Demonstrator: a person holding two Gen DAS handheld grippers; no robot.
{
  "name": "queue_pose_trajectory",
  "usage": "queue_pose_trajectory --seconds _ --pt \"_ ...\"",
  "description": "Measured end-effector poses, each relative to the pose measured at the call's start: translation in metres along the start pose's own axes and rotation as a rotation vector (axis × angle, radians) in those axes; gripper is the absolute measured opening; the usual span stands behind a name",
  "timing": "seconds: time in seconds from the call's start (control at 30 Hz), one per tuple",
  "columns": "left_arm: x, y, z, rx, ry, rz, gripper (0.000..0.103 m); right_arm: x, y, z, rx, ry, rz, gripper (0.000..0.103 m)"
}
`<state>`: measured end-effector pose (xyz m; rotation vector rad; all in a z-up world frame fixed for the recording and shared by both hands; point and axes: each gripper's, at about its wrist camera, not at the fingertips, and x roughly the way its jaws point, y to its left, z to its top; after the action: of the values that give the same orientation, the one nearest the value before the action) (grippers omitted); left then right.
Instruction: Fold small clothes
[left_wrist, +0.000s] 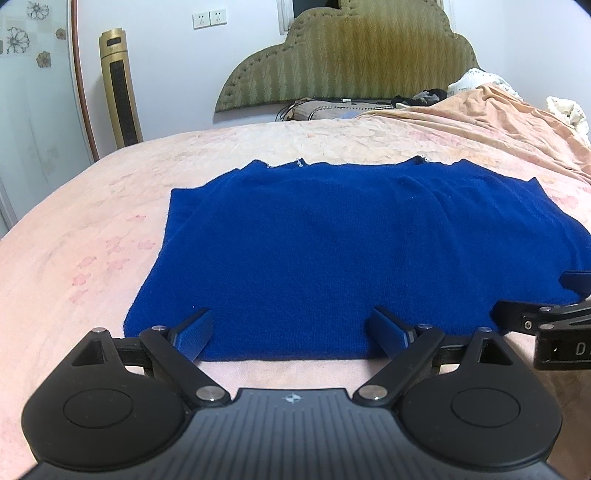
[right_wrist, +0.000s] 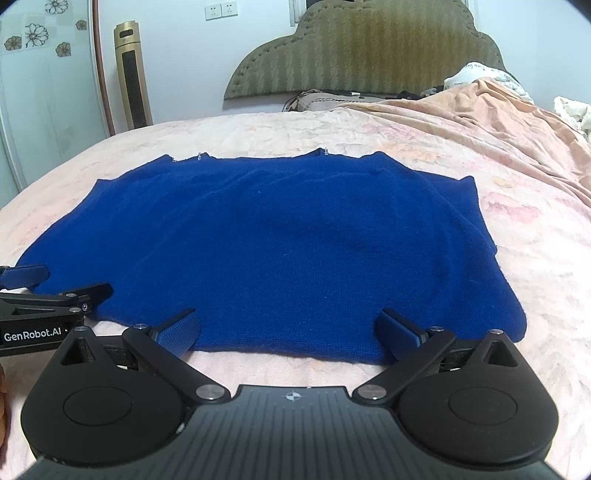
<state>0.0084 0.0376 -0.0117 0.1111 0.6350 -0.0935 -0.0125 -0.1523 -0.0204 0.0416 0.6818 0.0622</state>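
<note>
A dark blue knit top lies flat on the pink bed, with its neckline toward the headboard and its hem nearest me. My left gripper is open, its blue pads spread over the hem's left half. My right gripper is open too, pads spread over the hem's right half of the same top. Neither holds any cloth. Each gripper shows at the edge of the other's view: the right gripper at far right, the left gripper at far left.
The bed's pink floral sheet stretches around the top. An orange blanket is bunched at the back right. A green padded headboard stands behind, and a gold tower fan stands at the back left by the wall.
</note>
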Motion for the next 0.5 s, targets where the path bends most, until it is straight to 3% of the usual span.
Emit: queue_pose_trajectory --seconds 0.17,0.23,0.3,0.4,0.43,0.5 --pt "-0.014 0.007 0.002 0.028 -0.036 -0.027 0.093 -0.012 -0.005 -0.001 0.023 -0.041 0.015 0.102" --pt "-0.021 0.017 0.006 0.039 -0.054 -0.054 0.093 -0.029 -0.023 -0.002 0.103 -0.098 0.02 0.102" --pt "-0.021 0.032 0.014 0.039 -0.06 -0.032 0.093 -0.043 -0.048 0.002 0.154 -0.128 -0.019 0.102" --pt "-0.017 0.067 0.031 -0.033 -0.053 -0.055 0.093 -0.049 -0.094 0.011 0.219 -0.119 -0.12 0.091" --pt "-0.016 0.078 0.036 -0.059 -0.049 -0.072 0.093 -0.048 -0.109 0.014 0.256 -0.105 -0.118 0.083" --pt "-0.009 0.099 0.044 -0.089 -0.02 -0.116 0.093 -0.041 -0.132 0.018 0.302 -0.071 -0.066 0.077"
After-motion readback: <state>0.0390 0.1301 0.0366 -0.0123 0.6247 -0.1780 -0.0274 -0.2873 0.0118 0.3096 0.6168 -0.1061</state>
